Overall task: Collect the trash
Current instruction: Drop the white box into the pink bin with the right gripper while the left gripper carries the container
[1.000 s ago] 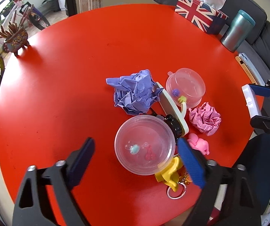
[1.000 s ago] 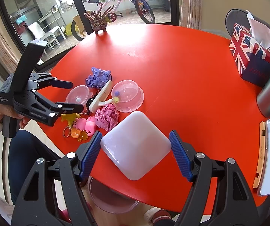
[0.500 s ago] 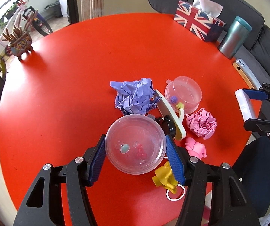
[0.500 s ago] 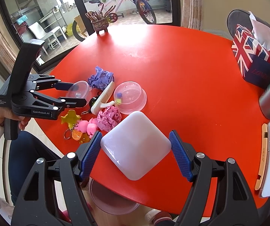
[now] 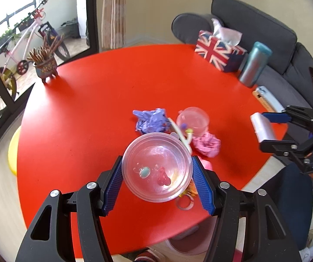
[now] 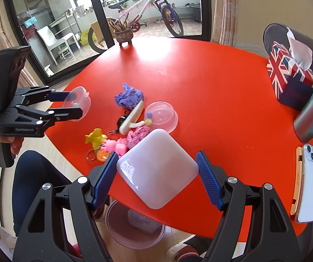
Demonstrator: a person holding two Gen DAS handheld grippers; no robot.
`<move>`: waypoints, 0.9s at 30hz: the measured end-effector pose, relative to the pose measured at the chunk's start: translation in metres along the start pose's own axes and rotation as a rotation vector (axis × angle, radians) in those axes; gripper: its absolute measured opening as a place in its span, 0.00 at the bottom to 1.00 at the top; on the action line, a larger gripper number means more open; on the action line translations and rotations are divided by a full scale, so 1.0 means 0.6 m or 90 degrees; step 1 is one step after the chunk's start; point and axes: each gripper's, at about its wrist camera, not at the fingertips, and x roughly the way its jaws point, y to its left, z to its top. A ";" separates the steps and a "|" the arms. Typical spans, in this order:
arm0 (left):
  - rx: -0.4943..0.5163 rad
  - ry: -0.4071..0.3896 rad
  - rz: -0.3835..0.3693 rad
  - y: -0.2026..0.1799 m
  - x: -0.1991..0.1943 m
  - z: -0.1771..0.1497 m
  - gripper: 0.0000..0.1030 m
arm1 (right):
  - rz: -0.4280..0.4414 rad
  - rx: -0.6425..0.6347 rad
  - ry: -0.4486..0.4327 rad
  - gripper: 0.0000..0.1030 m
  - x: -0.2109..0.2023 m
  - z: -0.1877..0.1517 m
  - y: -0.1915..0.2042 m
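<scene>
Left gripper [image 5: 157, 182] clamps clear bowl [image 5: 157, 167], tiny trinkets inside, lifted off red table [image 5: 95, 100] since a second ago. Right gripper [image 6: 156, 175] grips white square lid [image 6: 156, 168]. Pink bin [image 6: 134, 227] on floor holds purple wad.

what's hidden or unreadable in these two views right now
- Keychain toys, left wrist view: mostly behind the clear capsule half held in the left gripper.
- Bin, right wrist view: partly under the table edge; contents blurred.
- Square lid in the right gripper: hides the table behind it.
</scene>
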 end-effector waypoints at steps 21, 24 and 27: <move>0.004 -0.043 -0.022 -0.091 -0.084 -0.115 0.58 | 0.017 -0.031 -0.017 0.70 -0.068 -0.106 0.086; 0.002 -0.045 -0.028 -0.097 -0.089 -0.134 0.58 | 0.029 -0.035 -0.010 0.70 -0.068 -0.130 0.101; -0.002 -0.046 -0.033 -0.102 -0.093 -0.148 0.58 | 0.044 -0.037 0.002 0.70 -0.060 -0.151 0.112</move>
